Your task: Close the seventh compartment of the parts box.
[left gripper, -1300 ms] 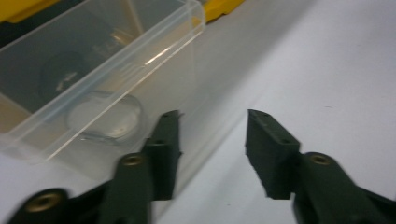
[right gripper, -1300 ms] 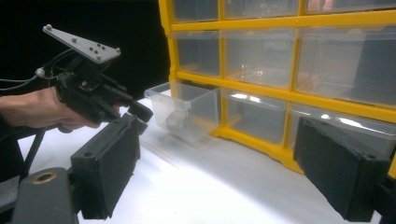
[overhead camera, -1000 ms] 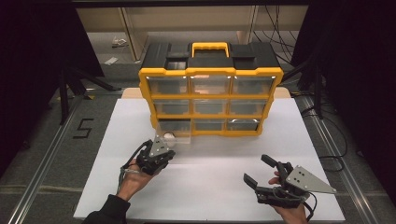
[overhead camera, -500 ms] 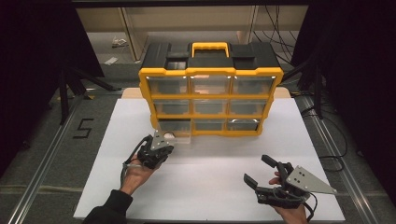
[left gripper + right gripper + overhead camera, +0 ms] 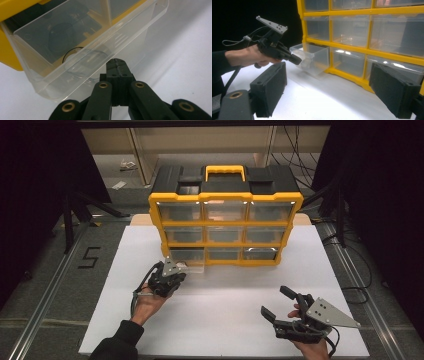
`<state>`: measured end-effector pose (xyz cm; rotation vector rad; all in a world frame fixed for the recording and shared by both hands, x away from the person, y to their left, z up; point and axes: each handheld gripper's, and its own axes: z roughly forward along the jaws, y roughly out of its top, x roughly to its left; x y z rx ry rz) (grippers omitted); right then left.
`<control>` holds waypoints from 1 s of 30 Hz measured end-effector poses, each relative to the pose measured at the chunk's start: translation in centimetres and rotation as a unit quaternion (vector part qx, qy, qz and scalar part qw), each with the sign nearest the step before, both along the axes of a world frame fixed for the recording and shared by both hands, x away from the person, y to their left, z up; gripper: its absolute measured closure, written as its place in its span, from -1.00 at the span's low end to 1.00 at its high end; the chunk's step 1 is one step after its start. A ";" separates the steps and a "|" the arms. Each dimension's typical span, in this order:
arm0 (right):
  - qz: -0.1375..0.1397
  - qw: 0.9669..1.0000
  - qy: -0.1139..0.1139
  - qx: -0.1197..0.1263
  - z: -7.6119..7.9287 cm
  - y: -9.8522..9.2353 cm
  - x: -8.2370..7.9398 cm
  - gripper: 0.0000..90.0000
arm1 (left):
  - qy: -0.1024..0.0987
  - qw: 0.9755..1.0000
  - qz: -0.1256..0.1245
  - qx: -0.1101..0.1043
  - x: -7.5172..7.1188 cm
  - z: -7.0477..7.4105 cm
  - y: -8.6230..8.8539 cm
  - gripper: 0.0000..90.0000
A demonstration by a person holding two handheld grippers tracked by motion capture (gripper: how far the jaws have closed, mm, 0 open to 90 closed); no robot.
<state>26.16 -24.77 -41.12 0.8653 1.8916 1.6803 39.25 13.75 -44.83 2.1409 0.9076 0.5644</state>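
Nearest the person, at the lower right of the high view, the right gripper (image 5: 280, 306) hovered low over the white counter (image 5: 230, 320), its jaws spread wide apart with nothing between them; in the right gripper view its two black pads (image 5: 272, 87) framed the scene from either side. Farther in and to the left, the left gripper (image 5: 170, 276) was held in the person's left hand (image 5: 145, 302), a dark sleeve (image 5: 117, 345) trailing back to the bottom edge. Its jaws were pressed together, pad against pad, with nothing pinched between them, and their tips sat right at the front wall of a clear plastic drawer (image 5: 82, 50), just below its rim. Whether the tips actually touched the plastic could not be told. That drawer was pulled partway out of the bottom-left slot of the yellow organiser cabinet (image 5: 225, 200), with its front end jutting over the counter. Inside it lay a small round object with a dark ring edge (image 5: 72, 53), blurred through the plastic. Behind, the cabinet stood upright on the counter with three rows of clear drawers, the others pushed in, and a yellow carry handle (image 5: 226, 170) on its black top.
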 end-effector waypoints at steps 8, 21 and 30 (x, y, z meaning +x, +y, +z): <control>-0.001 1.000 0.004 0.000 0.0 -0.1 0.0 -0.65 | -0.001 1.000 0.005 -0.001 0.5 0.0 0.0 0.99; -0.002 1.000 0.004 -0.002 0.0 0.0 0.0 -0.65 | 0.000 1.000 0.010 -0.007 1.2 -0.1 0.0 0.99; -0.002 1.000 0.004 -0.001 0.0 -0.1 0.0 -0.65 | -0.001 1.000 0.012 -0.002 1.5 -0.1 -0.1 1.00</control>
